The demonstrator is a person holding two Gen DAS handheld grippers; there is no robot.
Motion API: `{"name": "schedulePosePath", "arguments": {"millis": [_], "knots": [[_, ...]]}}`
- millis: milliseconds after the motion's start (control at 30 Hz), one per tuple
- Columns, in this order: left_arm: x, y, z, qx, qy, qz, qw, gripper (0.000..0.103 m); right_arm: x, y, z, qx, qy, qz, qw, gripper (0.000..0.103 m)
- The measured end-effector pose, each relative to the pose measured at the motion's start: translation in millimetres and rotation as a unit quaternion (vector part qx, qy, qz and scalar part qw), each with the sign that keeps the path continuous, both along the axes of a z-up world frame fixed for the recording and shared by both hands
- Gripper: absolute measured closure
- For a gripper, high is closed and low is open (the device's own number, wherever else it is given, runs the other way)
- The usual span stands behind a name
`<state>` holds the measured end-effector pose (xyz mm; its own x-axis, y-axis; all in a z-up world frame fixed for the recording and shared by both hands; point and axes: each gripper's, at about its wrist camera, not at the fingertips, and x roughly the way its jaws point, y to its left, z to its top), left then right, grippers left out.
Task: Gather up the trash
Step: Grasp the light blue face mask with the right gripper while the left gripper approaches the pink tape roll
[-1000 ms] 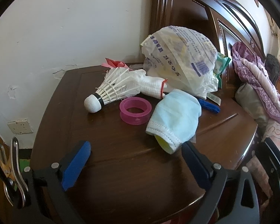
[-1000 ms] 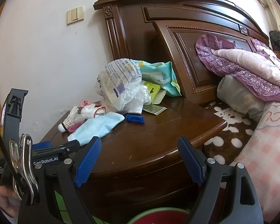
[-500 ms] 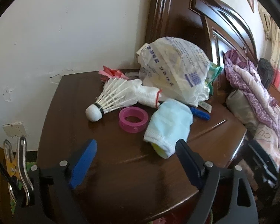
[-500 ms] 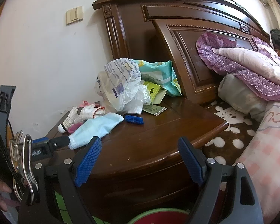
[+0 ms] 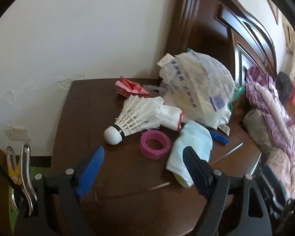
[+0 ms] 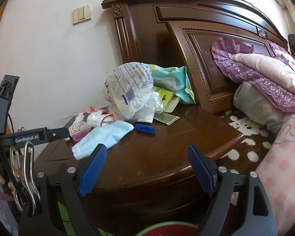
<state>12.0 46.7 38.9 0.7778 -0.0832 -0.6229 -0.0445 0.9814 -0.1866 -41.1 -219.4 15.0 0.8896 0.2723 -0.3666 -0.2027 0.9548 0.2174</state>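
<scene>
- Jaws of left gripper (image 5: 141, 169): wide but closing at this moment, nothing between them; bare brown wood in the gap.
- Jaws of right gripper (image 6: 147, 167): wide apart, nothing between them; held off the front edge of the worktop (image 6: 167, 157).
- Progress, judged: nothing collected yet. All clutter on the worktop, none in either gripper.
- Left on the worktop: shuttlecock (image 5: 131, 122), pink tape roll (image 5: 155, 146) just beside it, white glove (image 5: 167, 114) touching the shuttlecock feathers, light blue face mask (image 5: 192, 147) nearest the front, blue clip (image 5: 219, 137) behind the mask.
- Further back: printed plastic bag (image 5: 196, 90) against the headboard (image 6: 216, 49), pink folded paper (image 5: 129, 87) near the wall, teal packet (image 6: 173, 82) and small green sachet (image 6: 167, 118) beside the bag.
- Which items count as trash: cannot tell for certain; mask and bag the likeliest.
- Red-and-green rim (image 6: 167, 229) at bottom of right view, below the worktop; possibly a bin, too little visible to say.
- Room: front half of the worktop bare, open approach from the front and from the left corner.
- Edges: rounded front edge close under the right gripper; wall along the far left side; headboard shuts off the back right; bed (image 6: 275, 118) with bedding close on the right.
- Mask partly hidden behind the right-hand pad in the left view; tape roll and shuttlecock tight beside it, so risk of nudging them on a grab.
</scene>
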Motion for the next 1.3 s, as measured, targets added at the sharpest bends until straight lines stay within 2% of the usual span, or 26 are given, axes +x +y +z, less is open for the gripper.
{"name": "schedulePosePath", "arguments": {"millis": [100,200,400,533,667,767,867,967,1033,1133,1300], "knots": [[9.8,6.4,-1.1,-0.011,0.007,-0.001,0.9999,0.017,2.7,4.4,2.0,-0.002,0.008,0.002,1.0,0.017],[14.7,6.4,-2.9,-0.002,0.012,-0.002,0.9999,0.017,4.3,9.7,6.3,-0.008,0.011,0.0,1.0,0.017],[17.9,8.2,-10.2,0.017,0.015,0.001,0.9997,0.019,21.0,27.9,11.5,-0.014,0.044,0.008,0.999,0.017],[16.3,18.2,-12.8,0.01,0.024,0.008,0.9996,0.02,35.2,47.7,17.2,-0.028,0.061,0.017,0.998,0.017],[12.4,33.2,-13.3,0.009,0.028,0.028,0.9992,0.02,52.0,67.6,18.5,-0.023,0.089,0.031,0.995,0.017],[12.0,43.7,-14.7,-0.01,0.032,0.028,0.9991,0.02,64.0,80.0,17.1,-0.011,0.11,0.038,0.993,0.018],[12.4,54.5,-17.4,-0.039,0.043,0.03,0.9979,0.02,75.9,90.3,14.8,0.004,0.133,0.047,0.99,0.028],[10.3,61.4,-16.4,-0.044,0.042,0.037,0.9975,0.02,85.8,98.5,13.0,-0.005,0.144,0.041,0.989,0.034],[9.0,65.2,-15.0,-0.048,0.039,0.043,0.9972,0.02,91.6,101.1,10.6,-0.009,0.155,0.036,0.987,0.045],[9.3,66.2,-13.9,-0.052,0.037,0.04,0.9971,0.02,97.1,101.6,6.6,-0.005,0.173,0.036,0.984,0.052],[9.7,61.9,-12.9,-0.053,0.038,0.033,0.9973,0.02,97.1,109.8,2.8,-0.033,0.17,0.037,0.984,0.054]]}}
